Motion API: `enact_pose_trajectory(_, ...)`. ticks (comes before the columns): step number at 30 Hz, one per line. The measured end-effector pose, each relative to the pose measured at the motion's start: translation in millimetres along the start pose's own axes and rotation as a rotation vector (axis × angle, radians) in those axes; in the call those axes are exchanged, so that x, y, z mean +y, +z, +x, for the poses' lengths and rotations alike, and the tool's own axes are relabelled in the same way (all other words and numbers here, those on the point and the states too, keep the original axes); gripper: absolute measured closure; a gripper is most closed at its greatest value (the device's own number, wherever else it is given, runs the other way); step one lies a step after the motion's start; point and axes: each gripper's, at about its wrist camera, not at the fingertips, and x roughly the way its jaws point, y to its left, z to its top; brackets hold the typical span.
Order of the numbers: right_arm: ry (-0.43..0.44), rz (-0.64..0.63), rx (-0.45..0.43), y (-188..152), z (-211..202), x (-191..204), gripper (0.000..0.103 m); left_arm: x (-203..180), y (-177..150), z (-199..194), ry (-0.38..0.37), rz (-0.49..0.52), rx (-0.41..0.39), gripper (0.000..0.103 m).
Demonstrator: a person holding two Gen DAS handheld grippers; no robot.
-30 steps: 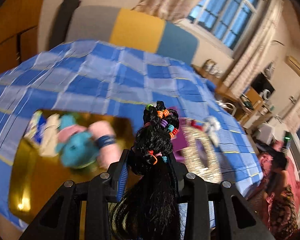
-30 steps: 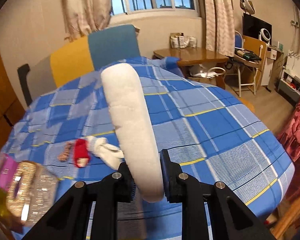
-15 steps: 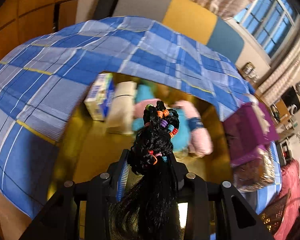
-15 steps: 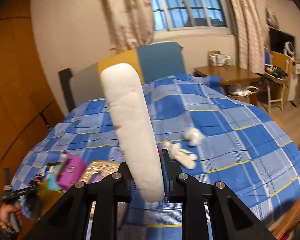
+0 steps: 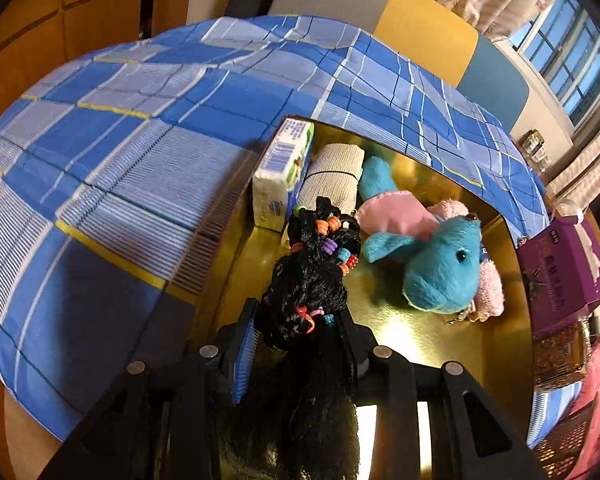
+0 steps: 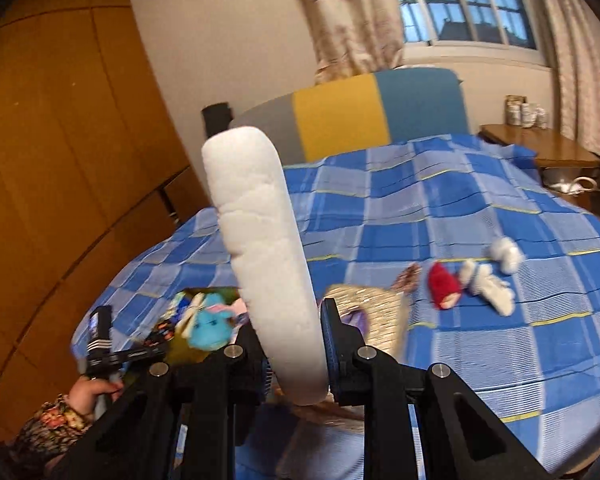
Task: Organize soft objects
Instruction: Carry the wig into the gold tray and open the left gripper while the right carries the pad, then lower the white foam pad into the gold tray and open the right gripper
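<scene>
My left hand-held gripper squeezes the black hair bundle above the gold box, so I should lower it gently beside the blue plush while my right hand-held gripper pinches the white roll.

A home bedroom: checked bed cover, curtains, wooden wardrobe.

Black hairpiece tail cut off below, woven basket blurred, half hidden behind white plush

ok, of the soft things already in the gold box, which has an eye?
The blue plush toy: one black bead eye on its face. The beige rolled cloth and tissue pack beside it have none.
</scene>
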Motion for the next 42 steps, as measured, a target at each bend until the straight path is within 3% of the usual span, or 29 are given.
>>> enact_pose_trajectory(3,0.032,-0.019,0.025,-5.8,8.7,18.6,0.082,2.6,1.0,-0.4,0.022,0.006,-0.004,0.066)
enact_pose_trajectory(11,0.084,-0.055,0.113,-22.5,34.7,56.0,0.082,0.2,-8.7,-19.0,0.034,0.013,-0.042,0.053)
enact_pose_trajectory(13,0.098,-0.067,0.139,-28.4,44.4,64.9,0.082,1.9,-10.8,-29.8,0.022,0.0,-0.077,0.045)
enact_pose_trajectory(23,0.172,-0.071,0.315,-59.3,105.1,103.1,0.082,21.2,-36.3,-86.5,-0.026,-0.16,-0.255,0.044)
enact_pose_trajectory(28,0.188,-0.112,0.41,-78.4,148.5,133.3,0.082,24.1,-51.2,-92.8,-0.053,-0.189,-0.257,0.044)
enact_pose_trajectory(42,0.19,-0.203,0.567,-105.9,237.9,192.3,0.081,51.2,-74.9,-98.9,-0.072,-0.284,-0.246,0.044)
